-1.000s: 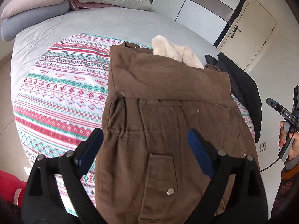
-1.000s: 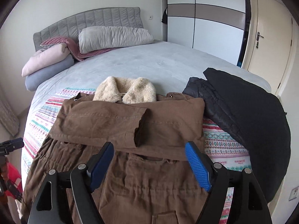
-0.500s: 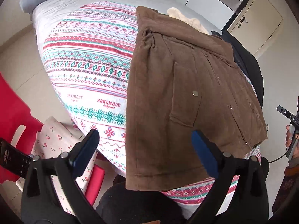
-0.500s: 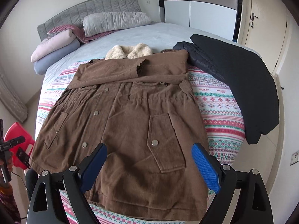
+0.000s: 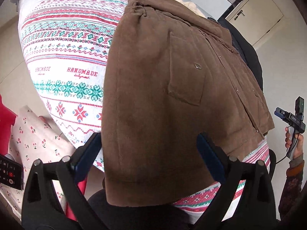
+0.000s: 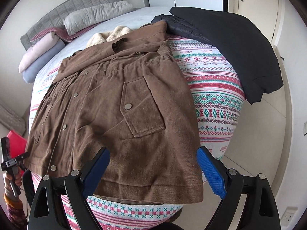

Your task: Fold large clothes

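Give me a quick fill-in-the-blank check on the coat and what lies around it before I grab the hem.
1. The brown coat lies on a blanket printed with the word ____.
2. The coat's collar is cream and ____.
3. Beside the coat, toward the door, lies a garment coloured ____.
4. Both pads of the right tool are ____ in colour.

Missing words: HANDMADE; fluffy; black; blue

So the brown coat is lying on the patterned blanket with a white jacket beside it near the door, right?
Not quite: the jacket beside the brown coat is black, not white, as the right wrist view shows. The coat does lie on the patterned blanket.
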The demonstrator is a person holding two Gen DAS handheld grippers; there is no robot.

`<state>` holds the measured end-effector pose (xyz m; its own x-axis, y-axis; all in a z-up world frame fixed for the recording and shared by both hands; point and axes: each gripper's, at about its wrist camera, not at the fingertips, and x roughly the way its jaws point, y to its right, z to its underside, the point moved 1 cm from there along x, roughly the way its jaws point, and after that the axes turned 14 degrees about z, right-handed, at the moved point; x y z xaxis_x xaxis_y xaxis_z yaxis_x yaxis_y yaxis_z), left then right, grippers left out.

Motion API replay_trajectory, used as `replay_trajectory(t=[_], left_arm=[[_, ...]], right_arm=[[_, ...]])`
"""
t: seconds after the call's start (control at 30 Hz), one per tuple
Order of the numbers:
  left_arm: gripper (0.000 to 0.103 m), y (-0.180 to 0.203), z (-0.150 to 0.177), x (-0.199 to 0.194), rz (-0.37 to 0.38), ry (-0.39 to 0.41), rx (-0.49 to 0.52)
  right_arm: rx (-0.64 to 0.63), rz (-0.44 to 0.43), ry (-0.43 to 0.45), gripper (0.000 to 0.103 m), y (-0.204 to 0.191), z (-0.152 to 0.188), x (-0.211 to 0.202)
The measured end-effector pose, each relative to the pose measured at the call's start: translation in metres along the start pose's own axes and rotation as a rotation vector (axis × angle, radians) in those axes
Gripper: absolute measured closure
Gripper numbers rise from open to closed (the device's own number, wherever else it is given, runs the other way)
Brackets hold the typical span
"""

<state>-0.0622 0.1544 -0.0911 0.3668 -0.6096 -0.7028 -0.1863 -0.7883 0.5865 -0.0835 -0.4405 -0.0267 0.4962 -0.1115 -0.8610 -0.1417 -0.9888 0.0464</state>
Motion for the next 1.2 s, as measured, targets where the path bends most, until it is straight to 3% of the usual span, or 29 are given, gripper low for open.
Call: replay_trajectory(t=[0.37,0.9,1.2], left_arm=[[0.007,-0.019,-0.007,-0.012,0.026,0.035,-0.025],[0.013,-0.013,-0.006,-0.006,-0.027,0.001,0.031],[0.023,-0.003,-0.002,-0.008,0.063,-0.025,0.027]], right_arm=[[0.114,0.002,-0.059,0.010,0.035,0.006,0.035],[0.148,0.008,-0.108,0.010,0.045,0.013,0.066],[0.159,-0.005,-0.100,0.011,0.043,0.009,0.074]])
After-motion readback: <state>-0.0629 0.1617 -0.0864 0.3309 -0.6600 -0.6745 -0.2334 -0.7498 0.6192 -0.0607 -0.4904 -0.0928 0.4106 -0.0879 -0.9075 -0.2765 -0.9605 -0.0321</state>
